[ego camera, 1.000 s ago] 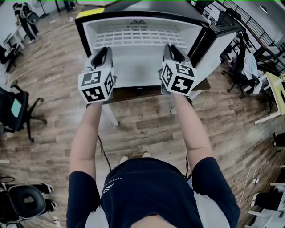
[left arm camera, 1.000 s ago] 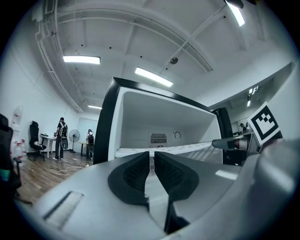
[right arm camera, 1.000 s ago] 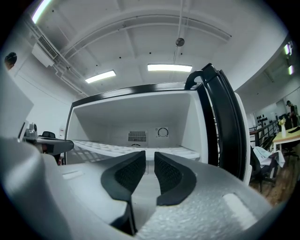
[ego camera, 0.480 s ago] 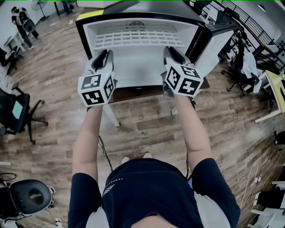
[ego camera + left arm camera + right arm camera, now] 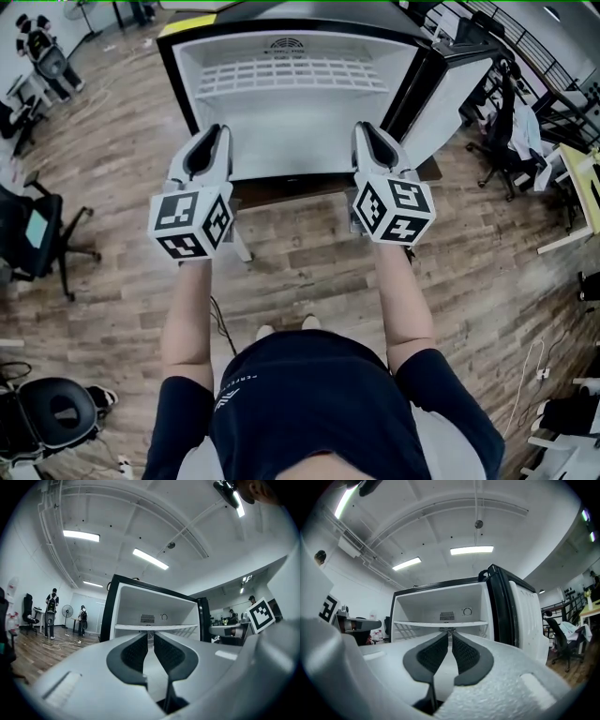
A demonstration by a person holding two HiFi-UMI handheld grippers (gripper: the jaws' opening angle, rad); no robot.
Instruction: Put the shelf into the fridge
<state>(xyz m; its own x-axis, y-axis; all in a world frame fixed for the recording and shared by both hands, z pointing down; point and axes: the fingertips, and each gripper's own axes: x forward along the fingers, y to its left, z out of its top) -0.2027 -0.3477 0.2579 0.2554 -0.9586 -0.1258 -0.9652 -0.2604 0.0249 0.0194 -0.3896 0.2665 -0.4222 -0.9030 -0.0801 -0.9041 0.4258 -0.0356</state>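
The white wire shelf lies level inside the open fridge, high in the compartment; it also shows as a thin white ledge, the shelf in the left gripper view and the shelf in the right gripper view. My left gripper and right gripper hover side by side in front of the fridge opening, outside it and apart from the shelf. On each the jaws stand close together with nothing between them. The left gripper and the right gripper both point straight into the compartment.
The fridge door hangs open at the right. The fridge rests on a low brown table with white legs. Office chairs stand at the left, a chair and desks at the right. People stand far off at the back left.
Both grippers have drawn back from the fridge opening toward the person and spread slightly apart. The shelf stays in place inside.
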